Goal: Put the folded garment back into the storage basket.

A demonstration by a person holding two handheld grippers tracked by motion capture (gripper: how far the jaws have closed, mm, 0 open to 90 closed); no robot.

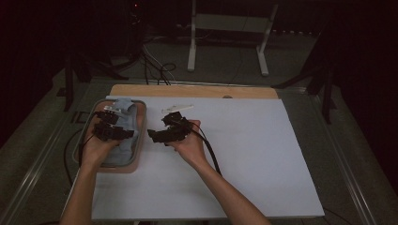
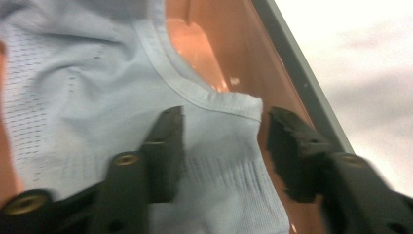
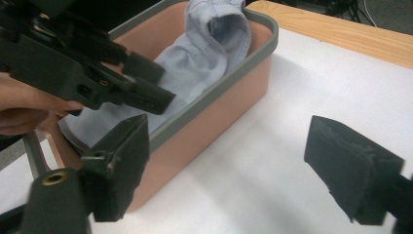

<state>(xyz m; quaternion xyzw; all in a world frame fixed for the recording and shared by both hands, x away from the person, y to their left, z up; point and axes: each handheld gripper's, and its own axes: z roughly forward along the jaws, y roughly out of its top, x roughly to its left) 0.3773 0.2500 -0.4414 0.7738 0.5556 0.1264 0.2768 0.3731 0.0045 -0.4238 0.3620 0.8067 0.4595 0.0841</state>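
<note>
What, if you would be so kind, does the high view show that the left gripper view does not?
High view alone: both forearms, the right gripper open over the white sheet, a small white item past it, and the wooden table edge.

Left gripper view alone: the sock's ribbed cuff hem and mesh knit up close, lying between the open left gripper jaws, not pinched.

Both: the light blue sock inside the pink bin with its grey rim.
</note>
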